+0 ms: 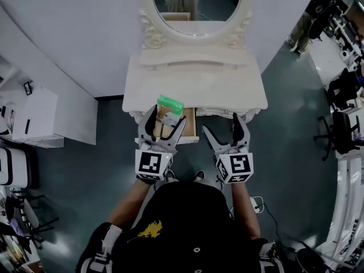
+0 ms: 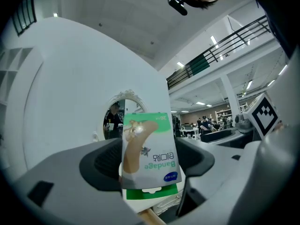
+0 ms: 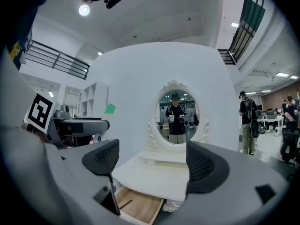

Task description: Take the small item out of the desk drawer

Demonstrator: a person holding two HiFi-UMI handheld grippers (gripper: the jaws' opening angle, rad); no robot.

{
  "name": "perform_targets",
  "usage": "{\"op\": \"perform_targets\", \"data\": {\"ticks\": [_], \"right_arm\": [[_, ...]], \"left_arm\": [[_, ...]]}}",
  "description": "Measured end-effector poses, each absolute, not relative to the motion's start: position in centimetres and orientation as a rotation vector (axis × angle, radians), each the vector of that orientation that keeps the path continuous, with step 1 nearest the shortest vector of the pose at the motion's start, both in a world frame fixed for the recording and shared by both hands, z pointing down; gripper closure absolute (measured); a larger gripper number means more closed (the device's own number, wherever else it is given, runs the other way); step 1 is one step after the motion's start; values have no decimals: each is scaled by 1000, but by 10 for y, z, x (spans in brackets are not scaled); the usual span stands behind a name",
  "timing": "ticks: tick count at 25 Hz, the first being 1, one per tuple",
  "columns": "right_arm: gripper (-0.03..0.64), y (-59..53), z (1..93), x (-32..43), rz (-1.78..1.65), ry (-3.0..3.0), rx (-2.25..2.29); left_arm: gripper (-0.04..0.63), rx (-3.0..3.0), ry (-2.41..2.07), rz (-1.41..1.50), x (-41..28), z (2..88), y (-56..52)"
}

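A small green-and-white bandage box point(image 1: 169, 108) point(image 2: 150, 151) stands upright between the pads of my left gripper point(image 1: 165, 124) point(image 2: 147, 165), which is shut on it and holds it over the open drawer point(image 1: 191, 128). The wooden drawer point(image 3: 138, 205) sticks out from the front of the white dressing table point(image 1: 227, 90), left of centre. My right gripper point(image 1: 223, 131) point(image 3: 152, 161) hangs open and empty just right of the drawer, level with the table's front edge. In the right gripper view a green corner of the box point(image 3: 109, 108) shows at the left.
An oval mirror point(image 1: 196, 4) point(image 3: 176, 118) in a carved white frame stands at the back of the table against a white wall. White cabinets point(image 1: 34, 118) stand to the left. Office chairs point(image 1: 341, 129) and desks line the right side.
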State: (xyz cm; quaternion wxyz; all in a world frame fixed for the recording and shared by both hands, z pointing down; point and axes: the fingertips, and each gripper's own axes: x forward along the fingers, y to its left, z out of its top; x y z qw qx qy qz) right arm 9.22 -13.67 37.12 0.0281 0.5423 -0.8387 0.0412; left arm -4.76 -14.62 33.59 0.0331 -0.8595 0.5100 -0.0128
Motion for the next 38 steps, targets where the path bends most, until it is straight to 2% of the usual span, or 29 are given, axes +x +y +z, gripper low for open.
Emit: {"op": "perform_targets", "data": {"ticks": [13,21,32,38], "right_arm": [[196,-130,373,74,110,-2523,1692],[336,-129,375,67,69,-2508,1710],[583,-140,361,70,-2,-2527,1788],[601,-139,359,57,-41,-2560,1734]], "left_arm": [[238,-2681,1583,-48,-73,343,-149],[238,-2693,1545,-99,-71,348,-150],[238,-2678,1555,-121,-82,349,-164],[238,-2668,1543,-136,-83,350,-164]]}}
